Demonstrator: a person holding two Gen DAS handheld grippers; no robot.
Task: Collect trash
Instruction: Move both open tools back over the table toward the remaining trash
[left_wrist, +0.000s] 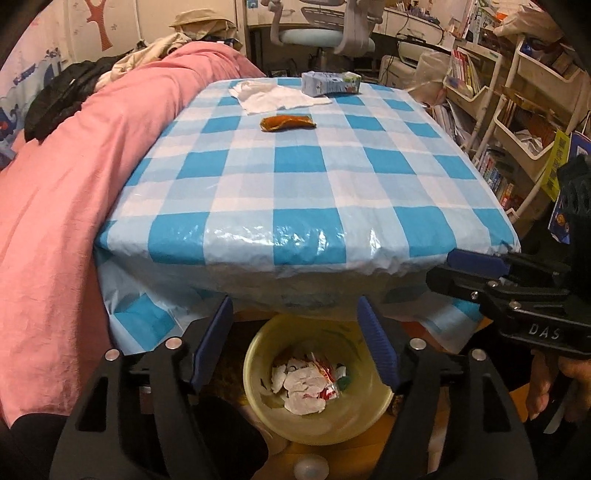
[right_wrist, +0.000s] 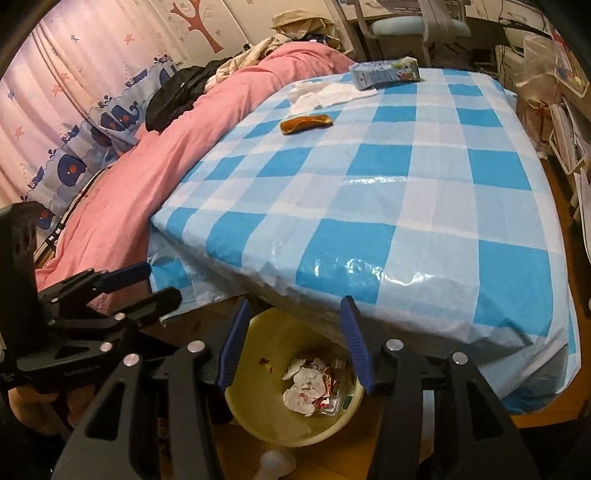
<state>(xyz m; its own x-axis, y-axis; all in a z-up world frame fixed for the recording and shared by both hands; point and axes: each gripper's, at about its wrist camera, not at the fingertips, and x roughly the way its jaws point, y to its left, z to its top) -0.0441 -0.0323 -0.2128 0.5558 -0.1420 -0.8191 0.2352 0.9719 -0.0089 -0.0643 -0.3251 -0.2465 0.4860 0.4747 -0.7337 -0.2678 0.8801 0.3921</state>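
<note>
Left gripper (left_wrist: 295, 343): jaws open, empty, above the bin.
Right gripper (right_wrist: 291, 347): jaws open, empty, above the bin.
Bin (left_wrist: 258, 417): yellow, on the floor below the bench edge; crumpled wrappers (left_wrist: 304, 386) inside.
Bench (left_wrist: 306, 184): blue-checked cover.
Far end: brown wrapper (left_wrist: 288, 122), white tissue (left_wrist: 271, 96), blue carton (left_wrist: 330, 83).

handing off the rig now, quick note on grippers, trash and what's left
Left gripper: open, empty, over the bin.
Right gripper: open, empty, also over the bin.
Done: crumpled paper and wrappers lie in the bin.
Left on the table, far end: orange wrapper, white tissue, carton lying on its side.
Next, probably the orange wrapper, which is nearest.
</note>
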